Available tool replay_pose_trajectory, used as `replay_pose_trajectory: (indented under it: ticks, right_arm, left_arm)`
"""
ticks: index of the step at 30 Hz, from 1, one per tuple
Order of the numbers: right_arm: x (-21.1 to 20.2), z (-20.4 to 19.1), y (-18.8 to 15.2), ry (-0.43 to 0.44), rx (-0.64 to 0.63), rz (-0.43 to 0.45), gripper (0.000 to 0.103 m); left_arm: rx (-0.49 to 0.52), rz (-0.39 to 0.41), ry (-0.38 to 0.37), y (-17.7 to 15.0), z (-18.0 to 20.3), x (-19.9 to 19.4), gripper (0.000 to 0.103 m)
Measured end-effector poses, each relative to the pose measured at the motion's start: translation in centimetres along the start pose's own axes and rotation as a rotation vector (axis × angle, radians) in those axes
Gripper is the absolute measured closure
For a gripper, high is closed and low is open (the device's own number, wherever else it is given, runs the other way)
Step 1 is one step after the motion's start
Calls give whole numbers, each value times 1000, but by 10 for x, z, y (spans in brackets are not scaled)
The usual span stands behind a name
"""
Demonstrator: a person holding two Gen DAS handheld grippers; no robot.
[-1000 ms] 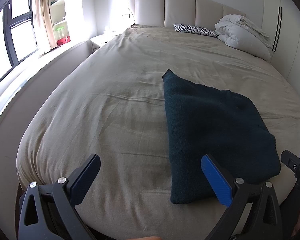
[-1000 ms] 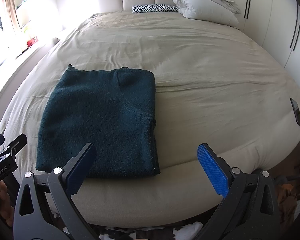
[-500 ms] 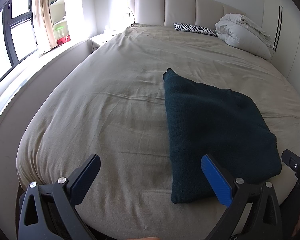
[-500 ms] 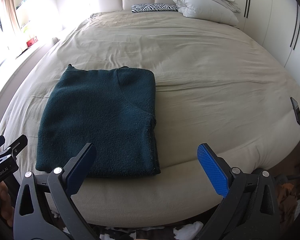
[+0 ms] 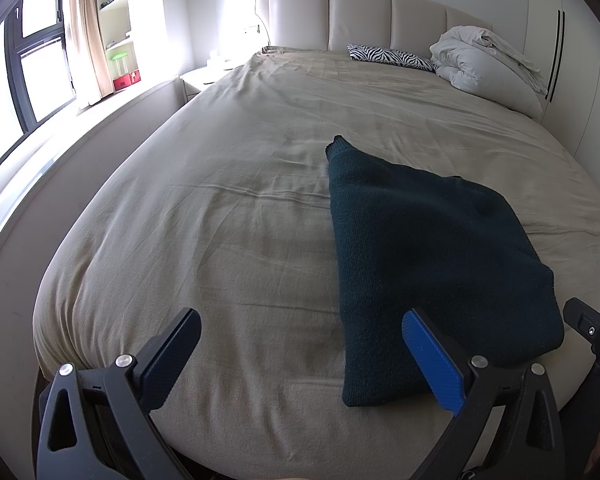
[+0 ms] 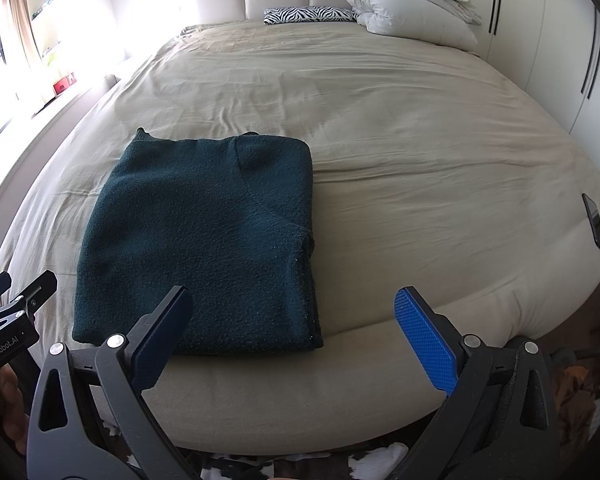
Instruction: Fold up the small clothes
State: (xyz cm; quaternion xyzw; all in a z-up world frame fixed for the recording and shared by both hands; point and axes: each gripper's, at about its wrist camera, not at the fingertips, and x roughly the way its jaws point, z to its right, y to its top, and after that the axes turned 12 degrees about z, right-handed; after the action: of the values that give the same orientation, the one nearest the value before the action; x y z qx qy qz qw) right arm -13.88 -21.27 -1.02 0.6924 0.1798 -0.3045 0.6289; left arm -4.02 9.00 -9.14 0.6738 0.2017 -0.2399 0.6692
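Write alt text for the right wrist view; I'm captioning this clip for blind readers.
A dark green folded garment lies flat near the foot of a beige bed, just beyond the open right tool, which holds nothing. A zebra-print pillow and a bundled white duvet sit by the headboard, and a dark phone lies at the bed's right edge.

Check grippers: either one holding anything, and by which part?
Nothing held. Left gripper and right gripper are both open and empty; the folded dark green garment lies free on the bed.
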Motion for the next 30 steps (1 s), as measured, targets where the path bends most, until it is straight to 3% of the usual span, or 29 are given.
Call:
replay_pose_trajectory:
  ticks: [30]
  right_arm:
    - [2, -1, -2, 5, -3, -8, 0]
  left_arm:
    - [3, -2, 0, -2, -1, 1, 0]
